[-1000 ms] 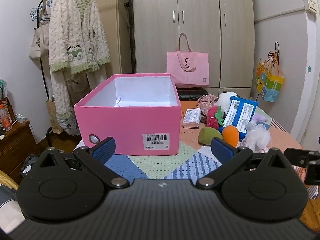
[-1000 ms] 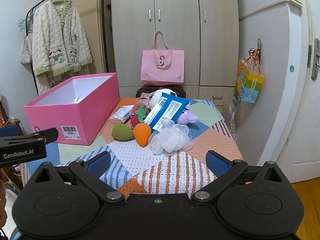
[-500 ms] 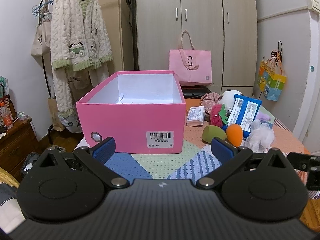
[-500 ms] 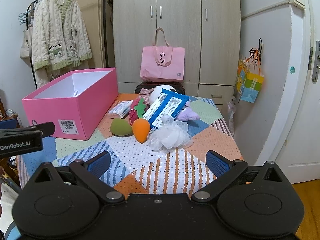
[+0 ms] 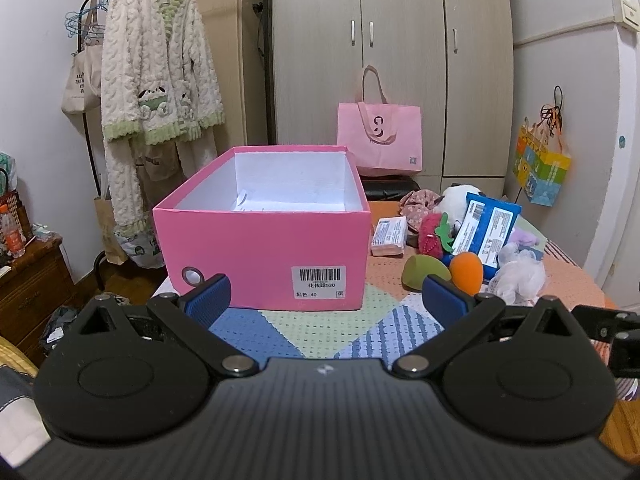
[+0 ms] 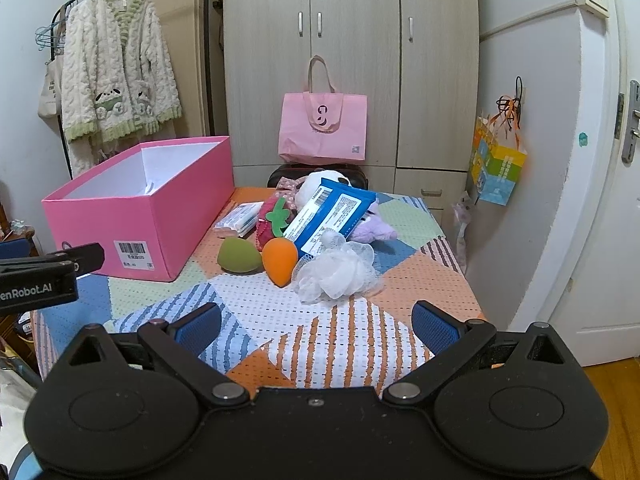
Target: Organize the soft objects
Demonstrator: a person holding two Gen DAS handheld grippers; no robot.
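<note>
An open pink box point(image 5: 260, 256) point(image 6: 136, 220) with a white inside stands on the patchwork table. To its right lies a pile of soft things: a white mesh pouf point(image 6: 336, 270) point(image 5: 518, 276), an orange sponge point(image 6: 280, 258) point(image 5: 466, 268), a green sponge point(image 6: 238, 256) point(image 5: 426, 268), a strawberry plush point(image 6: 272, 224), a blue wipes pack point(image 6: 332, 216) point(image 5: 488, 226), a purple plush point(image 6: 374, 230) and a panda plush point(image 6: 320, 182). My left gripper point(image 5: 326, 296) hangs open just before the box. My right gripper point(image 6: 316, 328) is open, short of the pouf, holding nothing.
A small tissue pack point(image 5: 388, 236) lies beside the box. A pink tote bag point(image 6: 324, 128) stands at the wardrobe behind the table. A fluffy robe point(image 5: 156, 92) hangs on a rack at the left. The table's right edge point(image 6: 468, 280) runs close to a white wall and door.
Both grippers have pulled back and risen slightly; the box and the pile look a little smaller and lower. Both stay open.
</note>
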